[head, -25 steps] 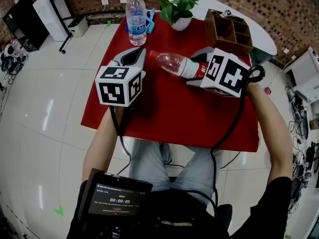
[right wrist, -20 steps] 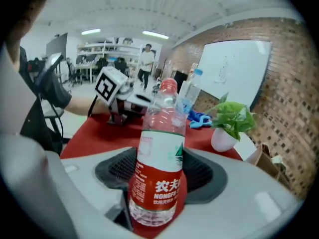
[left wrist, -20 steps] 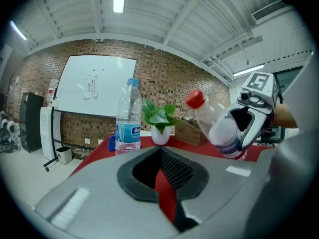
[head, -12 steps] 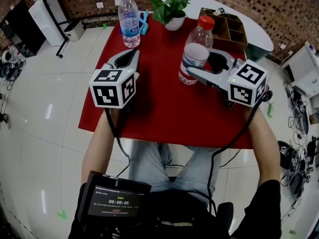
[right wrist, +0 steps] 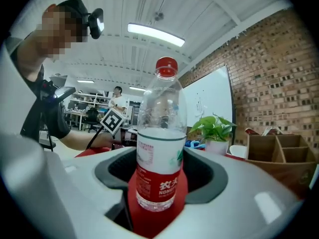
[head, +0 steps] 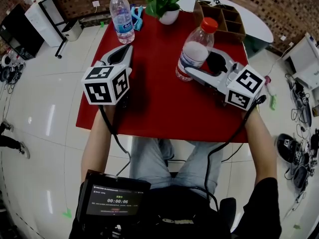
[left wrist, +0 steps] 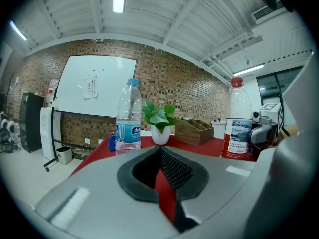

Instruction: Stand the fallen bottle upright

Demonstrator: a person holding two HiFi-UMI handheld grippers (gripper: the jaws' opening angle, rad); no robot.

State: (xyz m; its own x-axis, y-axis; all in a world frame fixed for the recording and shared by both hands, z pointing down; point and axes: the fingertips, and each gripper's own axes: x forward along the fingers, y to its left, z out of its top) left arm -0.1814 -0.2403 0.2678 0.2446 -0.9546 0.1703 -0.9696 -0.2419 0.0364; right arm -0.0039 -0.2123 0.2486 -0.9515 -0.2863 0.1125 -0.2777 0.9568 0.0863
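Observation:
A clear bottle (head: 195, 49) with a red cap and red label stands upright on the red table (head: 159, 108), right of its middle. My right gripper (head: 200, 66) is shut on its lower body, one jaw on each side. In the right gripper view the bottle (right wrist: 160, 153) fills the hollow between the jaws, with the right gripper (right wrist: 159, 195) level around its label. My left gripper (head: 127, 51) hovers over the table's left part, shut and holding nothing. Through the left gripper (left wrist: 167, 185) only a thin slit of red table shows, and the bottle (left wrist: 239, 121) stands to the right.
A second bottle (head: 121, 16) with a blue cap stands upright at the far left corner, with a blue object (head: 137, 18) beside it. A potted plant (head: 162, 1) sits at the far edge and a wooden compartment box (head: 224, 16) at the far right. The person's knees are under the near edge.
The red-capped bottle went from lying tilted in the right gripper to standing upright. The right gripper rolled and rose with it. The left gripper stayed where it was.

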